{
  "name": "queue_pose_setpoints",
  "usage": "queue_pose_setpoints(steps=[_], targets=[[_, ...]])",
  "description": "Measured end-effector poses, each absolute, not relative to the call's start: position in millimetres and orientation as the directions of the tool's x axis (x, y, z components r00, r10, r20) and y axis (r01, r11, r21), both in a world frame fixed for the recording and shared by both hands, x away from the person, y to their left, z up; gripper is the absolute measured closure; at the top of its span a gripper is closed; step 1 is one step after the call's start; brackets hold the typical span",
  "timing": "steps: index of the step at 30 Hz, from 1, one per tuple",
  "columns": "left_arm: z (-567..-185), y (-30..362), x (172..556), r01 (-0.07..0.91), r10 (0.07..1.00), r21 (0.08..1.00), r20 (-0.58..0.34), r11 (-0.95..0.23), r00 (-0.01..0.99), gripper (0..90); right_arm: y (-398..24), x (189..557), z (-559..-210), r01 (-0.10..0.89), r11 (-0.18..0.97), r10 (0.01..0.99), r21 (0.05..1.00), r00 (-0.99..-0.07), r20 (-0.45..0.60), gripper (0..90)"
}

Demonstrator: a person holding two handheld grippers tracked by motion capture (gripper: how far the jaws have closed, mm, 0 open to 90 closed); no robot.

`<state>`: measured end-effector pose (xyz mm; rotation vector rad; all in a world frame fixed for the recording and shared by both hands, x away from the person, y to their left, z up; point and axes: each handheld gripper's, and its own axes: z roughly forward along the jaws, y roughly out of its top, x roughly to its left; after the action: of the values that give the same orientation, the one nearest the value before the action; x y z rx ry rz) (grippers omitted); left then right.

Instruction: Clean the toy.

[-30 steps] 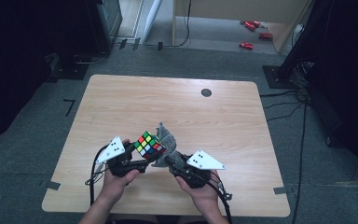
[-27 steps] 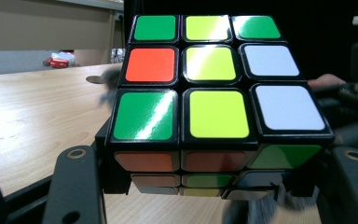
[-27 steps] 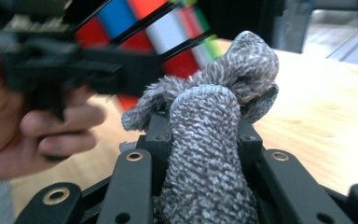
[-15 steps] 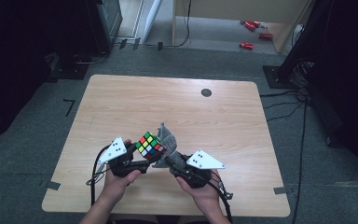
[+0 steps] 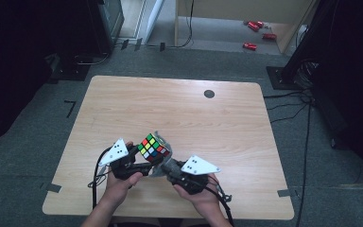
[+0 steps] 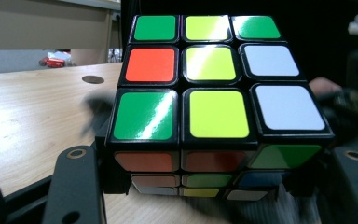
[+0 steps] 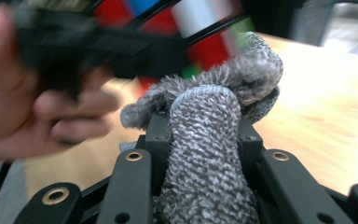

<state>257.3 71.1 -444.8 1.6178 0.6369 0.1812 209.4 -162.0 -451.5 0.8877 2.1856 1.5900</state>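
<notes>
Clamped in the jaws of the left gripper: a cube puzzle, held by its lower layers, lifted clear of the tabletop and tilted, near the front edge. Seen in the left gripper view as a 3 by 3 top face of green, yellow, orange and white stickers, rising straight ahead between the 2 black jaws, with the side stickers below dim and partly covered by the jaw plates. Closed around a grey knitted cloth in the jaws of the right gripper, the fabric bunched and bulging out in front of them. Pointed up and toward the cube from its right and lower side, as the high view gives it, so the cloth lies directly between these jaws and the cube. Probably a wiping of the cube's underside or right face as coming move, with the right hand doing the stroke and the left hand only steadying. Hard to judge whether cloth and cube touch already: very close in the high view, but heavily blurred at the top of the right gripper view, with only red, white and blue smears readable. Hidden also the contact of the left jaws on the far side of the cube.
</notes>
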Motion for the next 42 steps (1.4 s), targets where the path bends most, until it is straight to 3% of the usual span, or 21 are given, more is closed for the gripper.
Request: queue_pose_setpoints(steps=[3,8,15,20,25,28,31,33,38,42], targets=[[-443,73,257,0.292,0.494,0.956,-0.248,-0.012,0.833,34.1,-158,207,-452,0.275,0.23,0.627,0.934,-0.775,0.074,67.5],[-445,70,256,0.293,0.481,0.956,-0.248,-0.02,0.841,34.1,-178,214,-447,0.291,0.105,0.706,0.951,-0.695,0.135,67.5],[-444,72,257,0.299,0.468,0.954,-0.264,0.0,0.843,34.1,-154,204,-456,0.189,0.282,0.623,0.941,-0.782,-0.03,67.5],[-447,68,257,0.303,0.451,0.953,-0.258,-0.029,0.855,34.1,-172,213,-454,0.244,0.172,0.7,0.954,-0.712,0.056,67.6],[-445,74,259,0.299,0.463,0.954,-0.258,-0.016,0.848,34.1,-163,210,-458,0.209,0.252,0.549,0.945,-0.835,0.038,67.5],[-445,80,260,0.28,0.48,0.96,-0.24,-0.013,0.844,34.1,-174,216,-452,0.211,0.31,0.591,0.927,-0.807,-0.014,67.4],[-449,79,258,0.206,0.481,0.978,-0.168,-0.028,0.86,34.2,-205,227,-443,0.332,0.118,0.736,0.936,-0.661,0.142,67.5],[-453,71,254,0.148,0.479,0.986,-0.093,-0.079,0.873,34.2,-217,224,-433,0.32,-0.003,0.761,0.947,-0.614,0.209,67.7],[-461,51,243,0.06,0.448,0.983,0.023,-0.171,0.894,34.2,-205,205,-411,0.253,-0.107,0.694,0.962,-0.674,0.255,67.6],[-458,49,238,0.029,0.444,0.983,0.055,-0.18,0.894,34.2,-203,209,-422,0.319,-0.182,0.679,0.93,-0.643,0.354,68.1]])
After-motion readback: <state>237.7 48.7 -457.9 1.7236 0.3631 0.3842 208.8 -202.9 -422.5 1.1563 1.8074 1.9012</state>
